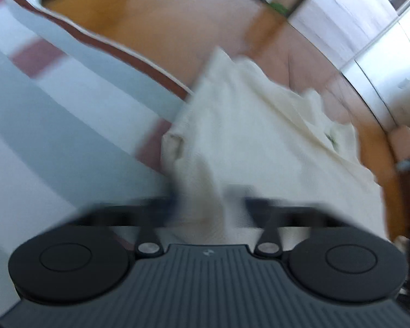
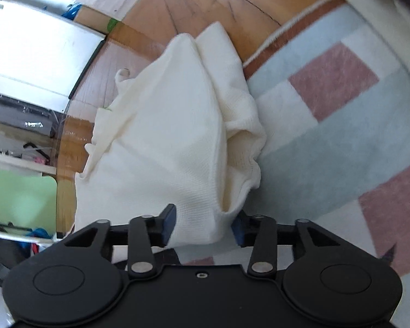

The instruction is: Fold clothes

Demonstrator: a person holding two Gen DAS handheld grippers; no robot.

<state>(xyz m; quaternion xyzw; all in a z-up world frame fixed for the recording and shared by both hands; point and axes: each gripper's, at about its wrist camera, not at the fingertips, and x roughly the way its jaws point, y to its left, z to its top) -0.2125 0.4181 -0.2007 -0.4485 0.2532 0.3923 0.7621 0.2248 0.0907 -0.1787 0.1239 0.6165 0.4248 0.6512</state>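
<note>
Fingers of right gripper [image 2: 202, 225] clamp bunched edge of cream garment [image 2: 172, 142]; left gripper [image 1: 209, 207] likewise pinches same garment [image 1: 248, 136], view blurred. Garment trails toward 12 o'clock, across rug [image 2: 328, 136] edge onto wood floor [image 2: 218, 2]. Risks: thin pinch slips under pull; bunched side at 1 o'clock sets crooked fold; far end drags on floor.

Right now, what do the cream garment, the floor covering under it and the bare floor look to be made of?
Cream garment: a soft knit, probably cotton; matte, with a fine ribbed weave showing near the right claw.
Rug: apparently low pile, matte, in pale blue, white and dusty pink blocks with a brown border.
Floor: wood or wood-look boards, glossy, with grain lines and seams.
</note>
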